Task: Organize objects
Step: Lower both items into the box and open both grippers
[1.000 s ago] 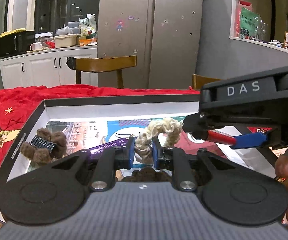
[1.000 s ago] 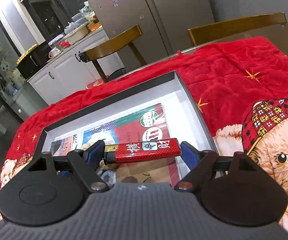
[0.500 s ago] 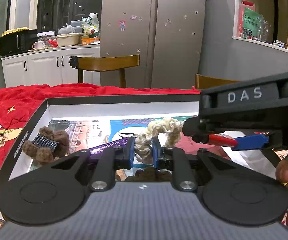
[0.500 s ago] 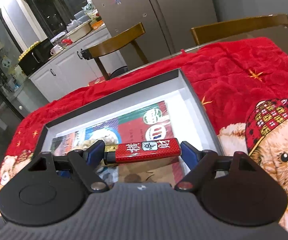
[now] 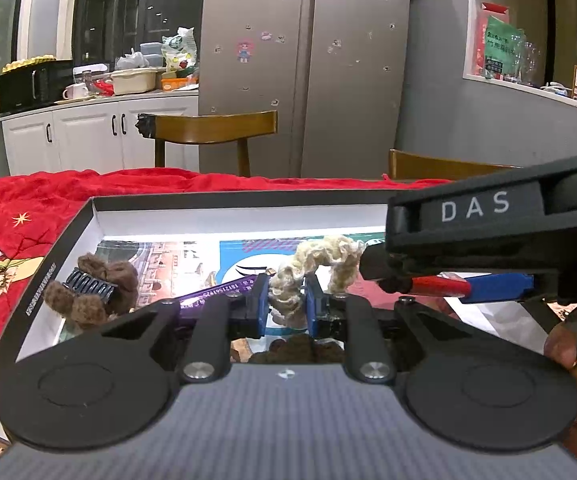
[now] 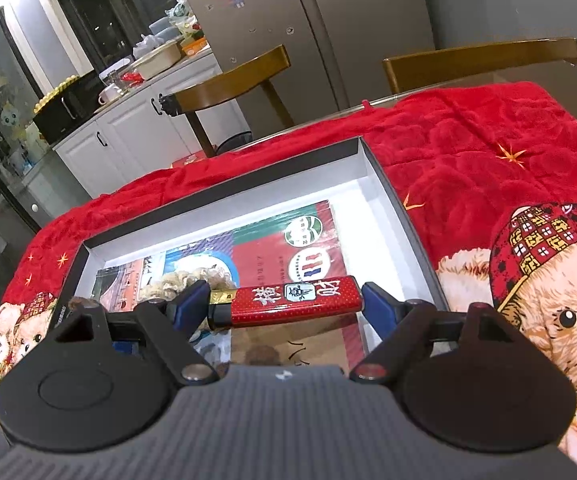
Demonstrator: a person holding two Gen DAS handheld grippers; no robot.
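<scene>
My left gripper (image 5: 286, 300) is shut on a cream fluffy scrunchie (image 5: 320, 256) and holds it over the open black box (image 5: 224, 202) with a white inside. My right gripper (image 6: 286, 304) is shut on a red lighter (image 6: 288, 300) with gold characters, held crosswise above the box (image 6: 404, 216); it also shows at the right of the left wrist view (image 5: 440, 286). A brown fluffy hair claw (image 5: 92, 288) lies in the box's left part. A purple bar (image 5: 216, 292) lies behind my left fingers. The scrunchie (image 6: 184, 280) also shows in the right wrist view.
The box sits on a red blanket (image 6: 468, 152) with teddy-bear prints over the table. Printed cards (image 6: 288, 248) line the box floor. Two wooden chairs (image 5: 212, 128) stand behind the table, with a fridge (image 5: 304, 60) and kitchen counter beyond.
Both grippers keep their holds. The views shift slightly: the box looks a bit lower and nearer in the right wrist view, so the right gripper has drifted a little over it.
</scene>
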